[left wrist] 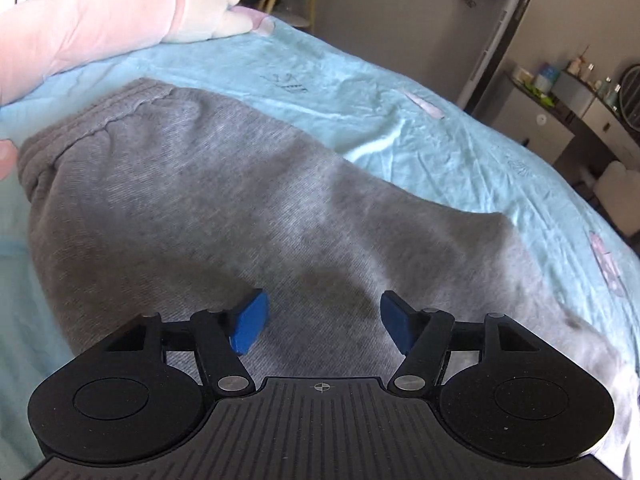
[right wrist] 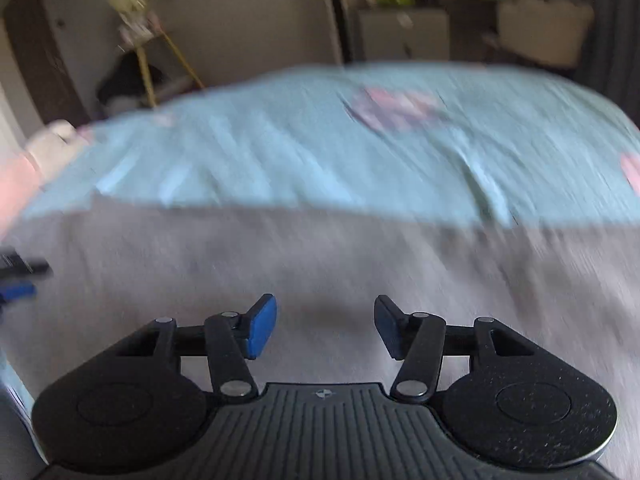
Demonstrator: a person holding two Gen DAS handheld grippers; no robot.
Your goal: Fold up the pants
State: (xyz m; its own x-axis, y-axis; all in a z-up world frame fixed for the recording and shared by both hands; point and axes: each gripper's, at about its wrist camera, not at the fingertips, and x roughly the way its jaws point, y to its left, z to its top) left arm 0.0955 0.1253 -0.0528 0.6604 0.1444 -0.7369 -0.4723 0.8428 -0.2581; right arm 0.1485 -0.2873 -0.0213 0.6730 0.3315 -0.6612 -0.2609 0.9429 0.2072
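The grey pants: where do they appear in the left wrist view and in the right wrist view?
Left wrist view: grey pants fill the centre, waistband upper left.
Right wrist view: grey pants span the blurred lower half.
Shared landmark: the light blue bedsheet beyond them.

No words, brand names or numbers readable in either view. Small dark line drawing on light blue cotton bed sheet, too faint to read. Small round cross mark on black ribbed plastic gripper body: sign only, no letters.
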